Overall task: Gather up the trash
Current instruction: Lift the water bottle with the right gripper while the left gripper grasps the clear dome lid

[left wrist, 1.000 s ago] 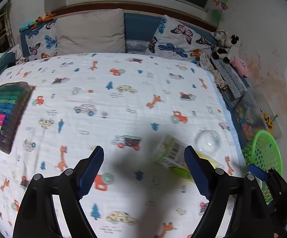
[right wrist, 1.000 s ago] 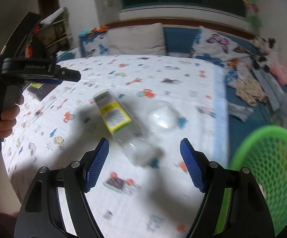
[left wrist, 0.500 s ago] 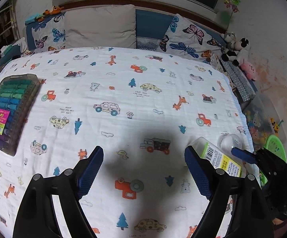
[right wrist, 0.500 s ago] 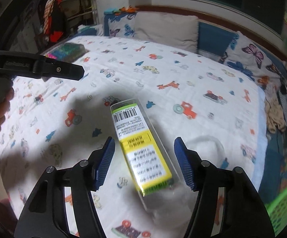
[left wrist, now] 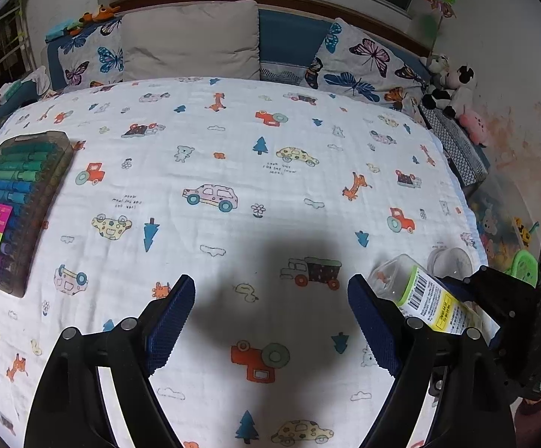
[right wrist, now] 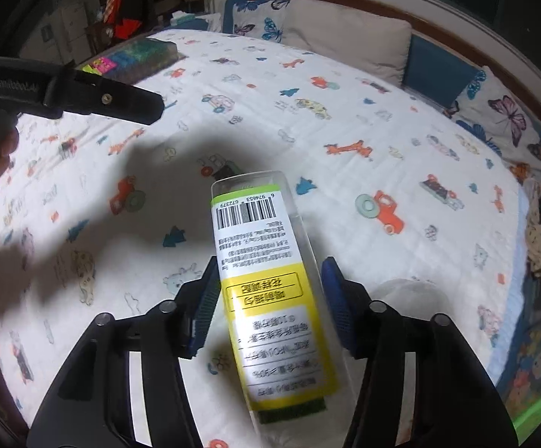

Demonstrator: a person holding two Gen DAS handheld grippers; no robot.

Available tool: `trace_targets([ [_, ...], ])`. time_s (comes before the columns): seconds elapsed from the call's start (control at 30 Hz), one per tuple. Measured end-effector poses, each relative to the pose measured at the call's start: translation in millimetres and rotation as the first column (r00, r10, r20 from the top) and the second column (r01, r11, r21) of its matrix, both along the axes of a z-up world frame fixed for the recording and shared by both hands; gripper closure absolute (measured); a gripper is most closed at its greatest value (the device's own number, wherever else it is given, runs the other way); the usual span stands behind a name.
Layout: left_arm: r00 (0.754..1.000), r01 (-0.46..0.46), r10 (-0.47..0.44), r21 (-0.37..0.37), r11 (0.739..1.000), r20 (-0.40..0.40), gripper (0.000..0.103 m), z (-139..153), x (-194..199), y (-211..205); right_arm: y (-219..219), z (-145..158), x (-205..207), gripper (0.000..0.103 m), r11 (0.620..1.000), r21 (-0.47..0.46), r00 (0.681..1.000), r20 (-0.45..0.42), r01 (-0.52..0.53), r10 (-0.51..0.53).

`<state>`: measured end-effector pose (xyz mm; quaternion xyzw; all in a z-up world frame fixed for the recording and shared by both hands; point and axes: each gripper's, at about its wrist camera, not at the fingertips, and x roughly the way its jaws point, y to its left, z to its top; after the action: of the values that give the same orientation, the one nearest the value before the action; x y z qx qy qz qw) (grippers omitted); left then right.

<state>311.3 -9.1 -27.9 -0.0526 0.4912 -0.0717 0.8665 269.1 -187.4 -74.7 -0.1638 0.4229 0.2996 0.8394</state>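
A white quilted bedspread printed with cars, trees and giraffes (left wrist: 233,186) covered the bed, with a plain beige pillow (left wrist: 192,41) and butterfly-print pillows (left wrist: 360,59) against the far headboard. Soft toys (left wrist: 453,97) sat in the far right corner by a stained wall.

A clear plastic case of coloured marker pens (left wrist: 16,201) lay at the left edge of the bed; its pink and green label was too small to read. The task's thing, a clear rectangular plastic box with a yellow and green label (right wrist: 270,283), lay near the right edge. It carried a barcode reading 6 974653 672379 and Chinese text seen upside down.

The right gripper (right wrist: 270,298) had a blue pad on each side of the box, closed against its walls. The left gripper (left wrist: 270,317) hung over bare bedspread with its pads wide apart and nothing between them. A clear round plastic lid (left wrist: 449,261) lay just beyond the box, and a green mesh basket (left wrist: 524,265) stood past the right edge. The middle of the bed was open cloth.
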Motion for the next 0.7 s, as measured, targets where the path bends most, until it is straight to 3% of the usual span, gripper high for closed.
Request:
trace_targets([
  [0.33, 0.999, 0.051, -0.051, 0.007, 0.999, 0.014, 0.022, -2, -4, -20, -33, 25, -17, 0.054, 0.986, 0.090, 0.990, 0.018, 0.137, -0.140],
  [0.57, 0.984, 0.168, -0.169, 0.030, 0.985, 0.053, 0.022, -1, -14, -64, -80, 54, -41, 0.056, 0.946, 0.177, 0.959, 0.031, 0.271, -0.281],
  [0.7, 0.963, 0.257, -0.260, 0.046, 0.965, 0.066, 0.022, -5, -20, -96, -108, 71, -59, 0.057, 0.917, 0.220, 0.935, 0.045, 0.334, -0.352],
])
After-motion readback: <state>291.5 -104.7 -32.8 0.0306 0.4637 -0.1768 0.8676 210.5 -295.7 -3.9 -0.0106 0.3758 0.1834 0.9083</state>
